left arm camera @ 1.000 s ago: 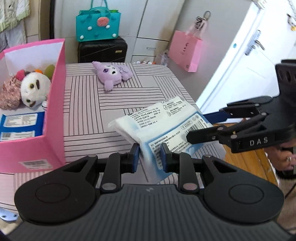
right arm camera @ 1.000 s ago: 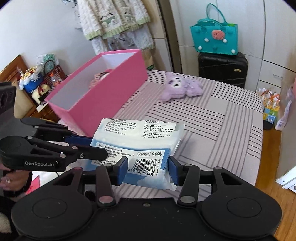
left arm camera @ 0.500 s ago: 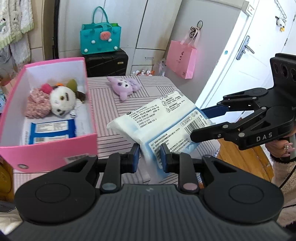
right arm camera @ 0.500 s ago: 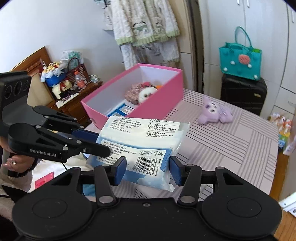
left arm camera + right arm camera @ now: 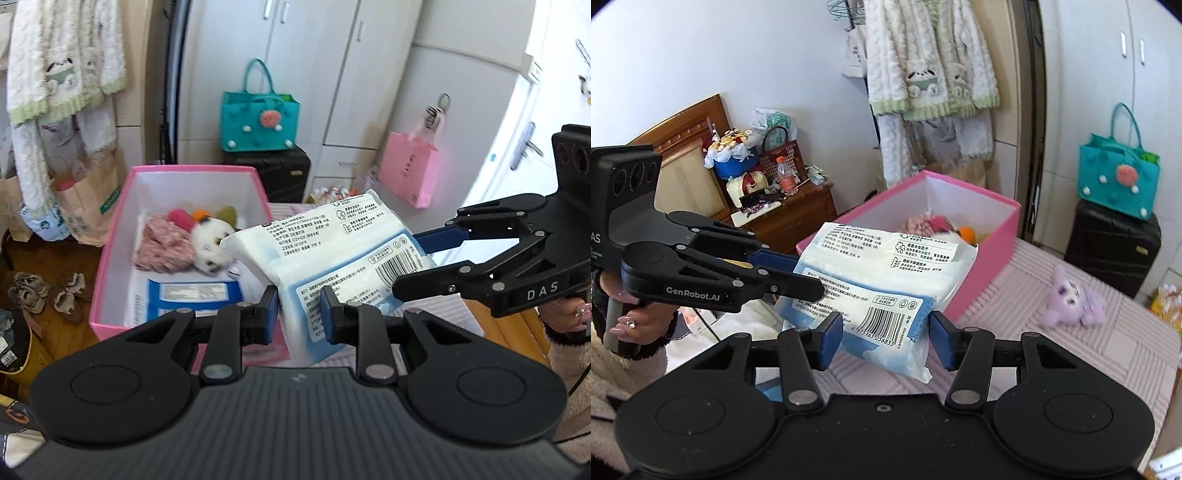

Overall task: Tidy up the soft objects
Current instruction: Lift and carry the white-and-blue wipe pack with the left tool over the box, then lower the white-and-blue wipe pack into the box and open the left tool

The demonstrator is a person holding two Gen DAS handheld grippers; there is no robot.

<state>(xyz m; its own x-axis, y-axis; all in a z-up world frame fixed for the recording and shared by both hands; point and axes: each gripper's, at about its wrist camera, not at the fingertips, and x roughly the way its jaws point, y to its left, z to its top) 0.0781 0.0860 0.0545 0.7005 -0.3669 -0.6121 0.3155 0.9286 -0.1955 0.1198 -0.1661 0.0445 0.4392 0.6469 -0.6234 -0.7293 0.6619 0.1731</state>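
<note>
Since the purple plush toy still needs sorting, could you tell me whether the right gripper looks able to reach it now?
Probably not yet: the right gripper is closed on the tissue pack, shared with the left gripper. Nothing on the striped table blocks the way to the purple plush toy.

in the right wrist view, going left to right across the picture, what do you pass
Black left gripper → white and blue soft tissue pack → pink cardboard box → purple plush toy → black suitcase with the teal felt tote bag on top.
</note>
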